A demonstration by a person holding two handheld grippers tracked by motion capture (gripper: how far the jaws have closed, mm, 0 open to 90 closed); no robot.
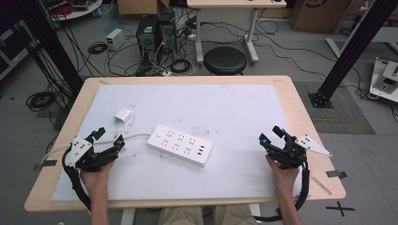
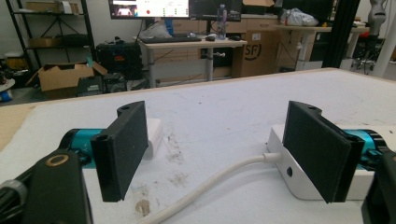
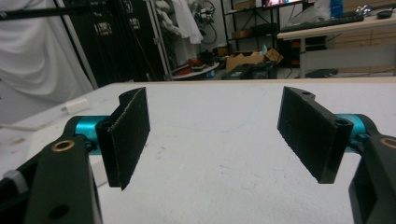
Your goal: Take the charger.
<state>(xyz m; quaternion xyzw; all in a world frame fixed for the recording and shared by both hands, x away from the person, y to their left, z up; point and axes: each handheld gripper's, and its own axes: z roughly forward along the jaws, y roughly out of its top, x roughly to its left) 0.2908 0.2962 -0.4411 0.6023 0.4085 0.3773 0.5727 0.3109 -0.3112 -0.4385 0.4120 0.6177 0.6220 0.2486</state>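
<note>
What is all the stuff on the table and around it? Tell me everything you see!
power strip: 1, white, middle of the mat, cord trailing left
charger plug: 1, white, on the mat, behind and left of the strip
mat: 1, white, covering most of the table
table: 1, light wood
stool: 1, black, on the floor beyond the table
left claw: 1, black with teal, open, near the cord
right claw: 1, black with teal, open, at the mat's right edge

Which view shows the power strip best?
High view: the whole power strip lies unobstructed mid-table, sockets visible. Left gripper view catches one end with its cable, partly behind a jaw. Right gripper view gives no clear look.
</note>
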